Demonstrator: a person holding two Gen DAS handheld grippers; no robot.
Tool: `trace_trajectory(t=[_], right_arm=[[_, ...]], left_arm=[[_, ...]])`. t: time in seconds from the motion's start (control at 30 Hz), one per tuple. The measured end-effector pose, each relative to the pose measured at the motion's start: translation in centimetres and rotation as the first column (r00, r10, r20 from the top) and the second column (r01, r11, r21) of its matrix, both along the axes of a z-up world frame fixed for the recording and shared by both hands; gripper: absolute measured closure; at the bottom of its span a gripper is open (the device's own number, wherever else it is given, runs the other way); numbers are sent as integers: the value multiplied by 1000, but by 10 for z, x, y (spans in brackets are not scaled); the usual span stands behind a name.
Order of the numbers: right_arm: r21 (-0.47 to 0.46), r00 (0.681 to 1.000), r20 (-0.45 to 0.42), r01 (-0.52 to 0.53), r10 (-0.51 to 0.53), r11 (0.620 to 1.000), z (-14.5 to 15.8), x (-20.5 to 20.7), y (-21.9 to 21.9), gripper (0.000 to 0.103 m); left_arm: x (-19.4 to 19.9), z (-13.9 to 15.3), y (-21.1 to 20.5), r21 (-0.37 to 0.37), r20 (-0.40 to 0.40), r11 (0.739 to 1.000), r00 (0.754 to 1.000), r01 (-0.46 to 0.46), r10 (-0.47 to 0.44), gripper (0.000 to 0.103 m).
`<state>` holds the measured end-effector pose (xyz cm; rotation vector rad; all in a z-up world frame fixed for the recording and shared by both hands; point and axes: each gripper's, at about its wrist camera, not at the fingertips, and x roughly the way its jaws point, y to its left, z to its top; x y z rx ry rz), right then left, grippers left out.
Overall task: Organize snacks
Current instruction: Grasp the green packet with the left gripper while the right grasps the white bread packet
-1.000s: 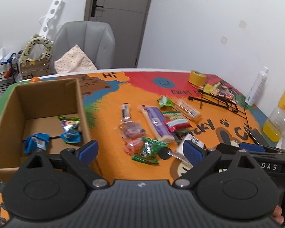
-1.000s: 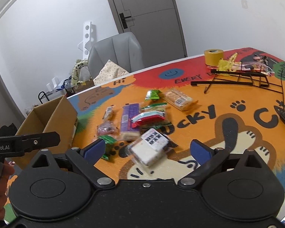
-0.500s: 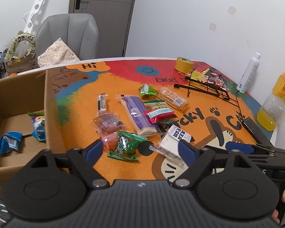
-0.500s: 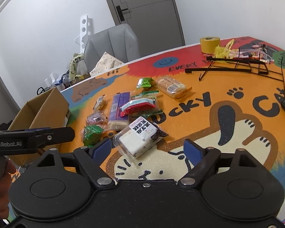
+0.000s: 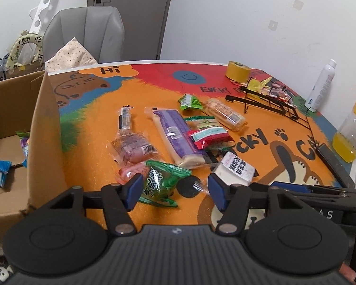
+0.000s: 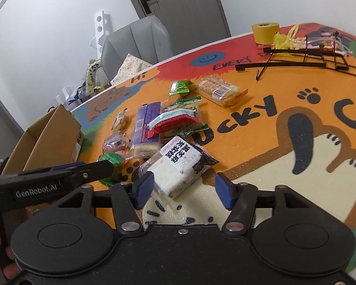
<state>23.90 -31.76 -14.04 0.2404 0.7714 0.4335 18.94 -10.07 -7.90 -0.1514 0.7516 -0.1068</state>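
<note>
Pretty even, soft indoor light in both views, no hard shadows, just faint ones tucked under the snack wrappers. Tiny glare spots on the clear shiny plastic wrapper of the purple bar and on the glossy orange cartoon tablecloth. Heavy fisheye bend: the grey door at 12 o'clock leans, corners go black. Everything's reasonably sharp, no motion blur.
</note>
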Motion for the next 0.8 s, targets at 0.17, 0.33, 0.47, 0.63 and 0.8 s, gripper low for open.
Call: trace_trajectory(t=[0.17,0.33,0.47,0.63,0.8], right_arm=[[4,1000,-19,13,-13,1000,-4,12,6,35],[-12,1000,-14,25,-25,1000,-5,21,15,28],[-29,999,-20,40,-41,999,-7,26,21,22],[-58,999,-4,47,-47,997,-10,28,30,13],[-104,999,12,53,-52,993,-10,29,37,13]], left_arm=[[9,-9,4,-1,-10,1000,1000,-25,25,45],[16,-19,4,-3,-31,1000,999,-28,28,50],[20,-27,5,-3,-53,999,998,-35,35,57],[22,-33,7,-11,-60,999,998,-34,34,61],[21,-34,7,-9,-57,999,998,-35,35,66]])
